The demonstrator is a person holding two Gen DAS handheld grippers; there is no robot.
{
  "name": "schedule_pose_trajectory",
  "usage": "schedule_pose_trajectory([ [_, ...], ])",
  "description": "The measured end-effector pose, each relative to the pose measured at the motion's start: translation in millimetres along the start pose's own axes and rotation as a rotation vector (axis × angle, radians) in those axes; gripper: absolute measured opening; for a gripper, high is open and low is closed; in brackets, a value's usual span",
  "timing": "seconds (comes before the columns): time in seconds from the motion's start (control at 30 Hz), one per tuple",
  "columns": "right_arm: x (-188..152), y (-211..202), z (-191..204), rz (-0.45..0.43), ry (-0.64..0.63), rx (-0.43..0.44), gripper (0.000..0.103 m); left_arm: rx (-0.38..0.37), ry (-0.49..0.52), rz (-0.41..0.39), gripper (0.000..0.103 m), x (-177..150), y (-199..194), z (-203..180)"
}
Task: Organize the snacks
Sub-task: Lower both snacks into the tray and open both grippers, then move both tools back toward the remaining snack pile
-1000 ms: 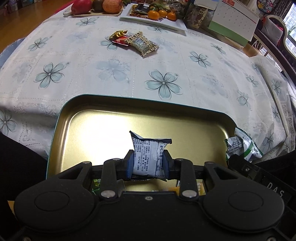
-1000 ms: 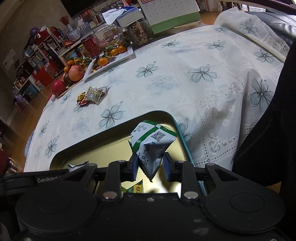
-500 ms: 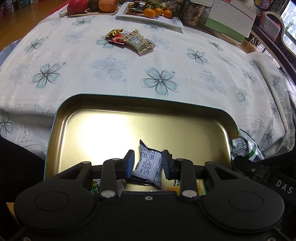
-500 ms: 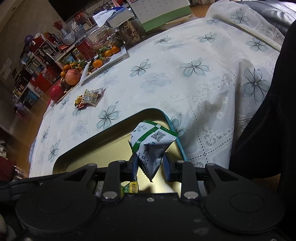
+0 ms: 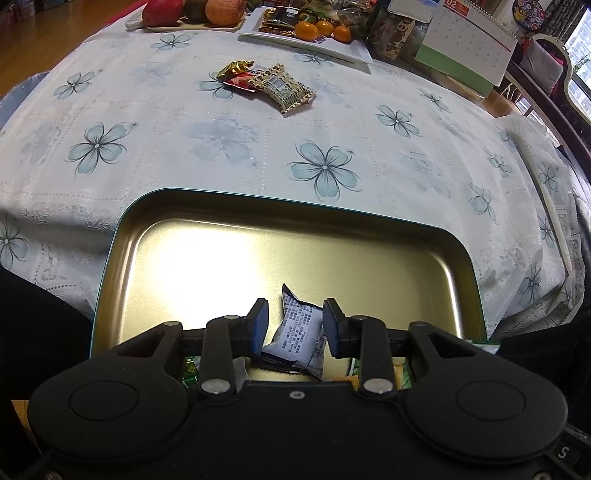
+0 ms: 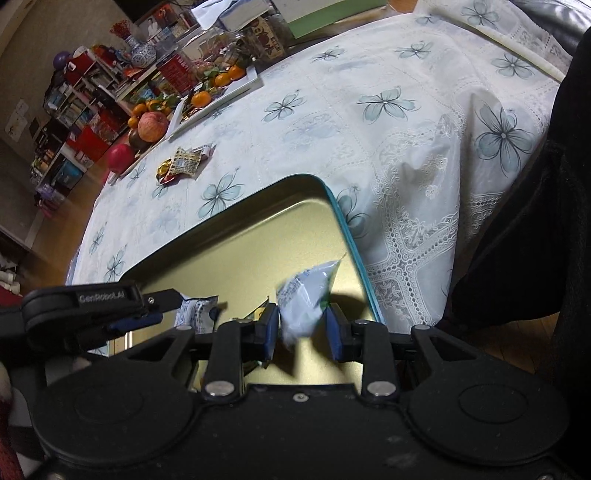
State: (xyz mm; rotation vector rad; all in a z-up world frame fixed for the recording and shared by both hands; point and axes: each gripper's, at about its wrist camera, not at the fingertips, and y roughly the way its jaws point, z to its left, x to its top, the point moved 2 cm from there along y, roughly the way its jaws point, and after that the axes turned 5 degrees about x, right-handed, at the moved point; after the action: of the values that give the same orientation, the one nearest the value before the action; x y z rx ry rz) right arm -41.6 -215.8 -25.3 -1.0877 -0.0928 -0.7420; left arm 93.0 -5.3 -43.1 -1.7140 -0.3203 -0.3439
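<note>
A gold tin with a teal rim (image 5: pixel 295 201) sits at the table's near edge. My left gripper (image 5: pixel 295 308) hangs open over its near side. A white printed packet (image 5: pixel 301 330) lies loose on the tin floor between the fingers, with a gap on each side. In the right wrist view my right gripper (image 6: pixel 302 312) is above the tin's right corner (image 6: pixel 347 229) and its jaws are opening. A blurred green-and-white packet (image 6: pixel 308 295) slips down between them, clear of the right pad. The left gripper (image 6: pixel 110 306) and the white packet (image 6: pixel 195 312) show at the left.
A small heap of wrapped snacks (image 5: pixel 280 86) lies mid-table on the flowered cloth. Behind it stand a fruit board (image 5: pixel 192 14), a white tray of oranges (image 5: pixel 321 33) and a desk calendar (image 5: pixel 465 48). Dark clothing (image 6: pixel 546 221) flanks the tin on the right.
The left gripper widened and the white packet dropped from upright between its pads onto the tin floor. The right gripper shifted over the tin, its jaws parted, and the green packet began to fall.
</note>
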Motion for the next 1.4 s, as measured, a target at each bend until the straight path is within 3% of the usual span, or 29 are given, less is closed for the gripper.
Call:
schedule_pose_trajectory([
  [0.2, 1, -4, 1, -0.039, -0.004, 0.006, 0.032, 0.008, 0.010, 0.001, 0.040, -1, 1, -1],
  [0.77, -1, 0, 7, -0.048, -0.032, -0.011, 0.033, 0.029, 0.009, -0.001, 0.040, -1, 0, -1],
  [1.13, -2, 3, 11, -0.036, -0.035, -0.026, 0.033, 0.100, 0.045, -0.020, 0.040, -3, -5, -9],
  [1.4, -1, 9, 9, -0.021, -0.007, -0.043, 0.033, 0.160, -0.008, -0.048, 0.040, 0, -11, -1],
])
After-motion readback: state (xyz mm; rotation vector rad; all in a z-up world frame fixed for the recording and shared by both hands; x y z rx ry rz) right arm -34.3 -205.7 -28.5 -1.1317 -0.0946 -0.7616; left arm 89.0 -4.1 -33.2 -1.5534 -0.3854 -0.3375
